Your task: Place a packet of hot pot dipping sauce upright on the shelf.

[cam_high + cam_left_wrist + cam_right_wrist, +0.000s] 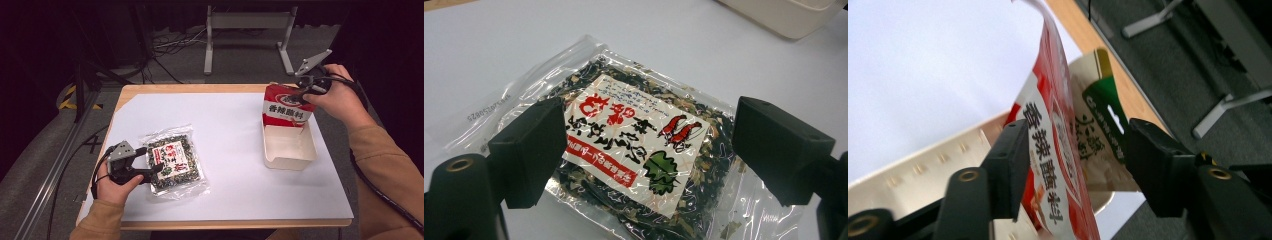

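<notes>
White sheet (235,150) covers wooden table. Left gripper (145,167) near front left corner, jaws spread over clear seaweed packet (172,162), not pinching. Right gripper (306,90) near far right edge, jaws spread astride red sachet (285,107) standing in beige tray (290,150); green sachet (1100,130) behind.

Red-white pouch (284,108); cream tray (290,150); clear packet (173,161), dark flakes.

Two tongs are in play, the left tongs (145,167) and the right tongs (306,89). One clear packet of dried seaweed mix (172,161) lies on the tabletop (230,150). One cream plastic bin (289,147) stands there. It contains two pouches: one red-and-white seasoning pouch (285,106) and one green-and-beige pouch (1100,135).
</notes>
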